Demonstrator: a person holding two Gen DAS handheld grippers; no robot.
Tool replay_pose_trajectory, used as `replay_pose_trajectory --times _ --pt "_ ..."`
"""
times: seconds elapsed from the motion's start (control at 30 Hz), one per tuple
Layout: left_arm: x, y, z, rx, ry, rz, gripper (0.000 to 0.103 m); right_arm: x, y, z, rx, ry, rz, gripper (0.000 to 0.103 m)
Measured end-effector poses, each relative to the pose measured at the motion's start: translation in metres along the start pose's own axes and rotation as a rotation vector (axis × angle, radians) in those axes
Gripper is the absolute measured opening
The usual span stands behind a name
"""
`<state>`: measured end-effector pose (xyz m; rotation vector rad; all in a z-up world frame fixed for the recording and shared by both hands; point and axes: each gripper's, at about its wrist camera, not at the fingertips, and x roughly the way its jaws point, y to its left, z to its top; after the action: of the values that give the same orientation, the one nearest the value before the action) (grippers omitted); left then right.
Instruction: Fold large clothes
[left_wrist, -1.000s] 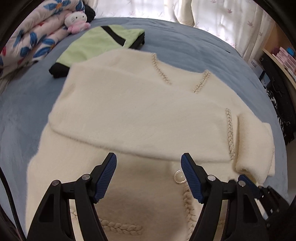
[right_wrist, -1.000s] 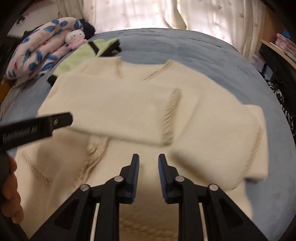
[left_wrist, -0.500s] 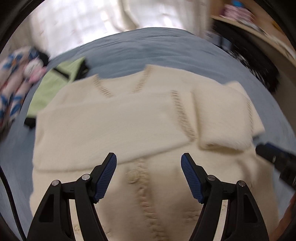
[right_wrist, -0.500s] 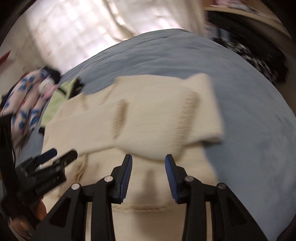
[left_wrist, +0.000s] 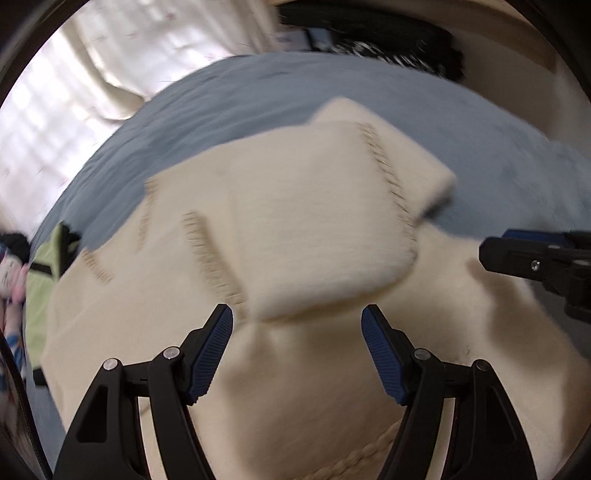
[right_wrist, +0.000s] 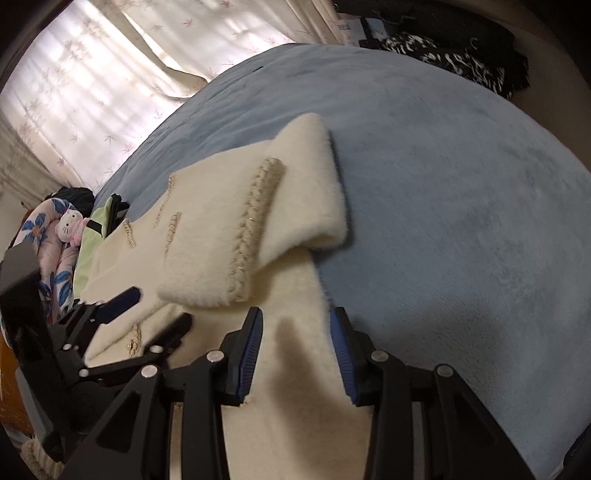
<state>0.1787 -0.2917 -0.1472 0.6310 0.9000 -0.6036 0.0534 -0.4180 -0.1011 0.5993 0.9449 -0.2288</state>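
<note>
A cream knit sweater (left_wrist: 295, 240) with braided trim lies on the blue bed (left_wrist: 258, 92), both sleeves folded across its front. My left gripper (left_wrist: 297, 321) hovers open over the sweater's lower body, just below the folded sleeve, with nothing between its blue pads. My right gripper (right_wrist: 297, 321) is open too, above the sweater's (right_wrist: 221, 229) right side edge where it meets the blanket (right_wrist: 443, 184). Each gripper shows in the other's view: the right gripper (left_wrist: 517, 254) at the right edge, the left gripper (right_wrist: 159, 308) at the lower left.
A folded green garment (right_wrist: 96, 225) lies past the sweater's far left. A plush toy (right_wrist: 68, 225) and a floral quilt (right_wrist: 40, 229) sit beside it. Sheer curtains (right_wrist: 92, 74) hang behind the bed. Dark clothes (right_wrist: 461, 55) are piled at the far right.
Both grippers have swept toward the sweater's right side while rolling, so the scene now appears tilted. The right gripper's jaws have opened wider. The sweater lies unmoved.
</note>
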Motion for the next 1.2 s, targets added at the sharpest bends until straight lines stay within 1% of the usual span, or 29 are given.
replay_pose_trajectory --times 0.07,0.13,0.2,0.23,0.27,0.3,0.33,0.4,0.43,0.47,0.57,0.63,0.7,0.77,0.8,0.83,0.87,0.93,1.0,1.03,1.1,1.13,1.2 --pt "0.008 -0.014 0.005 0.026 0.005 0.039 0.071 -0.001 -0.003 -0.001 0.004 -0.003 0.002 0.038" --pt "0.012 -0.018 0.013 0.032 -0.008 0.076 0.071 -0.002 -0.006 -0.002 0.006 -0.005 -0.002 0.038" --pt "0.008 -0.015 0.021 0.006 -0.036 0.063 0.07 -0.003 -0.008 -0.003 0.007 -0.009 -0.003 0.039" --pt "0.003 -0.012 0.025 -0.015 -0.059 0.036 0.066 -0.003 -0.009 -0.003 0.006 -0.01 -0.004 0.039" --pt "0.0 -0.01 0.028 -0.031 -0.074 0.017 0.049 -0.004 -0.009 -0.004 0.006 -0.011 -0.007 0.039" --pt "-0.003 -0.005 0.032 -0.051 -0.084 -0.003 0.026 -0.004 -0.009 -0.005 0.003 -0.011 -0.007 0.039" --pt "-0.006 0.0 0.036 -0.076 -0.09 -0.02 0.017 -0.003 -0.008 -0.005 0.001 -0.011 -0.008 0.039" --pt "-0.014 0.017 0.043 -0.145 -0.105 -0.042 0.011 -0.002 -0.006 -0.006 -0.005 -0.007 -0.014 0.038" --pt "-0.022 0.03 0.046 -0.192 -0.13 -0.046 0.01 -0.002 -0.006 -0.006 -0.007 -0.007 -0.013 0.038" --pt "-0.026 0.041 0.047 -0.218 -0.146 -0.038 0.007 -0.003 -0.004 -0.007 -0.011 -0.007 -0.012 0.038" --pt "-0.042 0.082 0.046 -0.332 -0.195 -0.011 0.006 -0.003 0.0 -0.006 -0.024 -0.011 -0.01 0.038" --pt "-0.05 0.109 0.038 -0.405 -0.218 0.029 0.006 -0.005 0.004 -0.007 -0.033 -0.017 -0.009 0.038" --pt "-0.054 0.142 0.02 -0.512 -0.235 0.064 0.006 -0.005 0.008 -0.007 -0.045 -0.019 -0.015 0.038" --pt "-0.051 0.169 -0.006 -0.624 -0.223 0.091 0.006 -0.003 0.01 -0.008 -0.052 -0.016 -0.018 0.038" --pt "-0.046 0.183 -0.024 -0.69 -0.202 0.097 0.006 -0.002 0.011 -0.009 -0.062 -0.018 -0.032 0.038" --pt "-0.036 0.195 -0.043 -0.745 -0.165 0.082 0.006 -0.001 0.013 -0.009 -0.07 -0.017 -0.04 0.038" --pt "-0.027 0.201 -0.057 -0.776 -0.129 0.056 0.006 0.0 0.014 -0.009 -0.076 -0.017 -0.046 0.039" --pt "0.0 0.21 -0.091 -0.831 -0.025 -0.034 0.008 0.0 0.017 -0.009 -0.086 -0.018 -0.052 0.04" --pt "0.01 0.215 -0.113 -0.864 0.014 -0.064 0.014 0.0 0.019 -0.008 -0.089 -0.02 -0.042 0.041" --pt "0.011 0.217 -0.119 -0.872 0.012 -0.079 0.014 0.0 0.019 -0.008 -0.09 -0.018 -0.032 0.041" --pt "0.007 0.229 -0.126 -0.894 -0.008 -0.113 0.022 0.001 0.023 -0.008 -0.101 -0.013 -0.029 0.041" --pt "0.005 0.234 -0.126 -0.9 -0.015 -0.121 0.023 0.002 0.025 -0.009 -0.108 -0.014 -0.036 0.041" --pt "0.001 0.252 -0.125 -0.9 -0.04 -0.161 0.027 0.003 0.028 -0.01 -0.12 -0.014 -0.04 0.041"
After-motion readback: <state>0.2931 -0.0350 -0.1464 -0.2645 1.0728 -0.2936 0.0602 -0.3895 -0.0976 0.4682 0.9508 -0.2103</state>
